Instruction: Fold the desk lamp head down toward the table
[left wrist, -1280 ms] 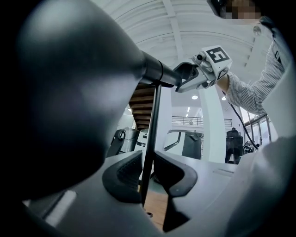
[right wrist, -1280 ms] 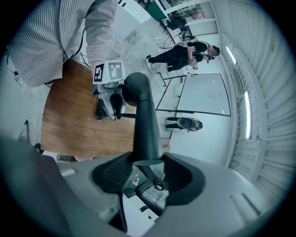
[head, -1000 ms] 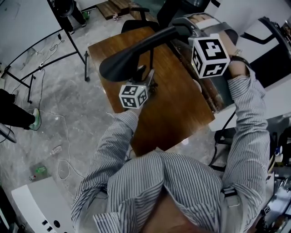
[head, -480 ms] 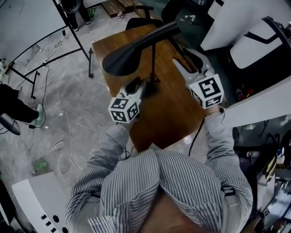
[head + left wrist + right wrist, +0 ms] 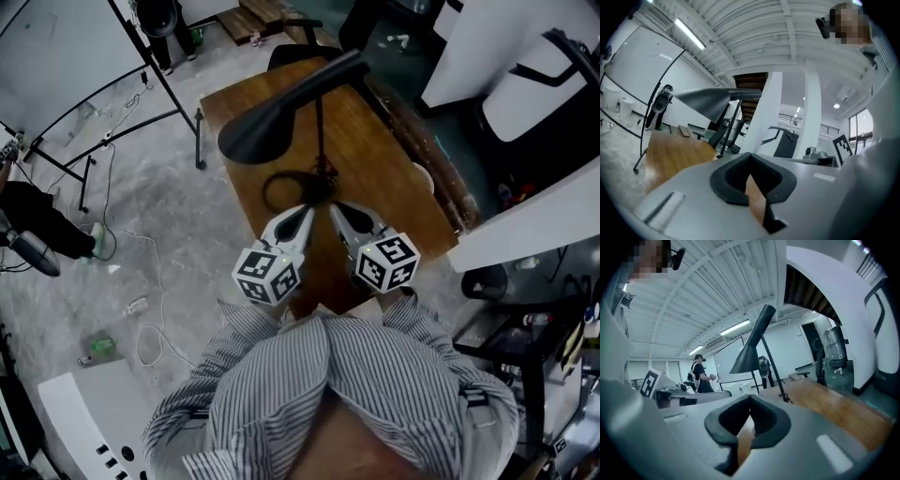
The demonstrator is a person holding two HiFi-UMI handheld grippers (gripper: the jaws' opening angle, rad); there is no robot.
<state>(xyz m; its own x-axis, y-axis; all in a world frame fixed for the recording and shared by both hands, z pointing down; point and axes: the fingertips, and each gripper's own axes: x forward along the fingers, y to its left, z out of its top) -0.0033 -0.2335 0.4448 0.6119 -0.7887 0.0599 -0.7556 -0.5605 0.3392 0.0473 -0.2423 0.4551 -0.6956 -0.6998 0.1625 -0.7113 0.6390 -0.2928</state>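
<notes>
Head view is giving us a brown wooden table [image 5: 398, 192] with a smooth, slightly glossy top, standing on a grey mottled floor [image 5: 169, 216]. On it the desk lamp [image 5: 320, 131] is rising from a thin black ring base [image 5: 277, 192] on a slim straight stem. Its matte black cone-shaped head [image 5: 258, 131] is hanging from a long tapered arm [image 5: 323, 75] and is tilting down toward 8 o'clock, over the table's left part and well above the wood.

Both grippers are hovering at 6 o'clock of the lamp, just short of its base and touching nothing. The left gripper [image 5: 302, 214] and the right gripper [image 5: 339, 212] are pale grey plastic, each carrying a cube with black and white squares. In the left gripper view the left gripper [image 5: 750, 157] is showing its black pads clenched together on nothing, with the lamp head [image 5: 701, 101] beyond at 11 o'clock. The right gripper [image 5: 750, 404] is likewise clenched and empty, the lamp head [image 5: 750, 355] standing at 12 o'clock.

Compared with half a second ago, we are seeing both grippers pulled back toward the striped shirt [image 5: 375, 375]; the right one was out at 3 o'clock of the lamp and the left one was beside the base. The lamp head is keeping the same tilt.
</notes>
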